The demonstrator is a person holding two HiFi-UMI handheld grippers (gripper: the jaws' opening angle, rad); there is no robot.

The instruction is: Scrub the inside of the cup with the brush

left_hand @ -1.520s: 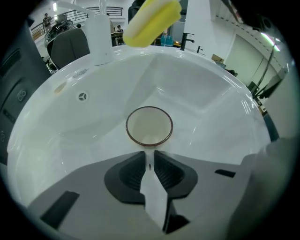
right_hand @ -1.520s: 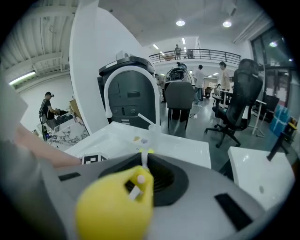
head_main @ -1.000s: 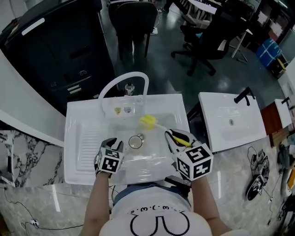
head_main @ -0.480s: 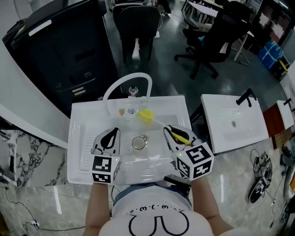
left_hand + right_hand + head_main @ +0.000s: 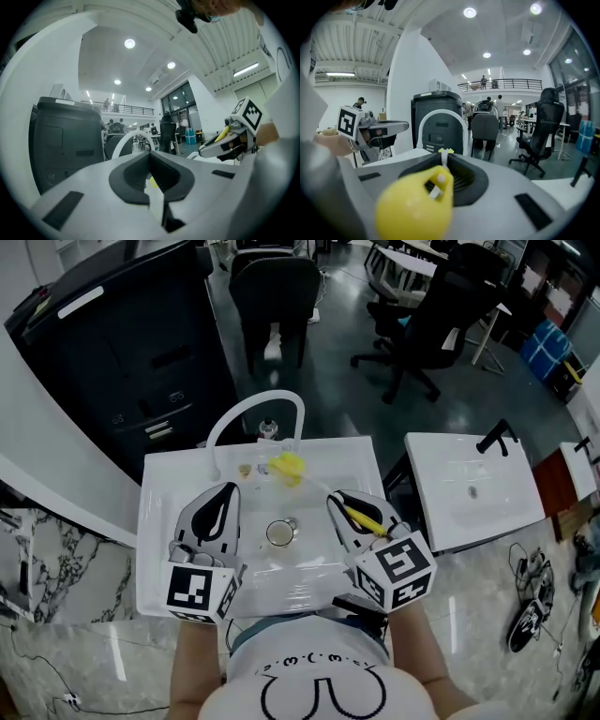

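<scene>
The brush (image 5: 287, 468) is clamped by its yellow handle in the right tongs (image 5: 342, 504), which press tight on it. Its thin white stem runs up and away from the person to the yellow head, which hangs over the back of the sink (image 5: 159, 521), just below the arched white tap (image 5: 253, 409). In the right gripper view the handle's rounded end (image 5: 415, 206) bulges out behind the jaws (image 5: 445, 164), and the little yellow head shows past their tips. The cup (image 5: 278, 533), as far as I can make out, is the small round thing standing in the basin near the drain, between the two hands and touched by neither. The left tongs (image 5: 223, 491) have just been closing and now stand pressed together with nothing between them (image 5: 151, 159). They are held above the left side of the basin and point away from the person. A bit of the brush's yellow shows beyond their tips. The sink sits in a pale, glossy counter (image 5: 487, 615), and a second white sink (image 5: 469, 488) lies off to the right.
</scene>
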